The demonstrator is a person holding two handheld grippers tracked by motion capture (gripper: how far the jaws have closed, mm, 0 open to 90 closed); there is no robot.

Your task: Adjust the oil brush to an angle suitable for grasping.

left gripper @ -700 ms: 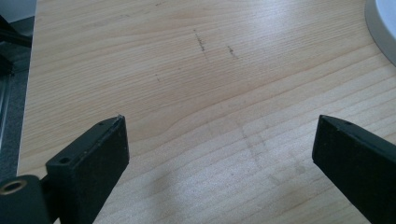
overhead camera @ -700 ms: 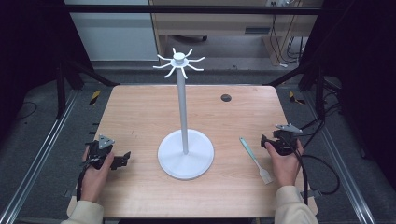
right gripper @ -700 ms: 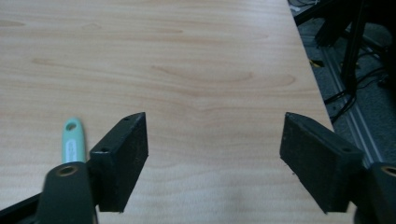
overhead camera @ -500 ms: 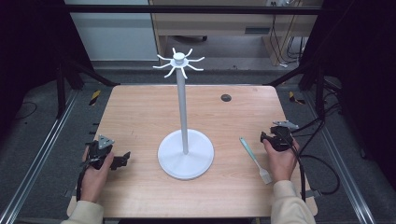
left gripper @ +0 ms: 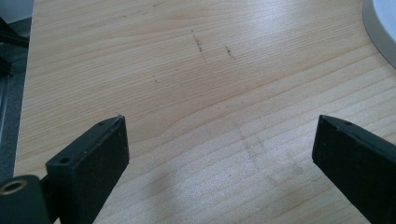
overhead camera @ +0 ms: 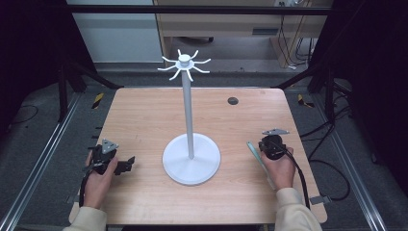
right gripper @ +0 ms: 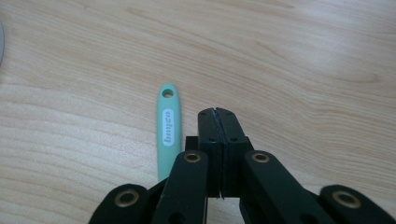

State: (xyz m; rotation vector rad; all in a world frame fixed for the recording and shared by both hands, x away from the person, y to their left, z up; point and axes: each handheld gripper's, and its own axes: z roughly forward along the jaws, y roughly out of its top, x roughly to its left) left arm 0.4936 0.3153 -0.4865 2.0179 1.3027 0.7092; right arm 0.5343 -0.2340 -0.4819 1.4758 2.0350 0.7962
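In the high view, a slim mint-green utensil handle [overhead camera: 256,155] lies flat on the tabletop [overhead camera: 144,120], to the right of the white stand [overhead camera: 190,159], well apart from its round base. The right tool [overhead camera: 269,144] sits just beside the handle, on the side away from the stand, held by the person's right hand [overhead camera: 280,169]. The stand is a tall thin post on a disc foot, crowned with a ring of curved hooks, all of them bare. Left of the stand, the left tool [overhead camera: 126,164] rests low over the wood in the left hand [overhead camera: 98,180]. A small dark round spot [overhead camera: 233,101] lies on the tabletop beyond the stand.

In the left gripper view, the left tool [left gripper: 219,140] has its jaws spread wide with bare wood between them; the rim of the stand's base [left gripper: 379,28] curves in at the upper right corner.

In the right gripper view, the right tool [right gripper: 217,114] has its jaws pressed together with nothing between them. The handle [right gripper: 167,130] lies just left of them, matte mint green, with a rounded end pierced by a small hanging hole and a white oval label with lettering. Its lower part is hidden behind the tool.
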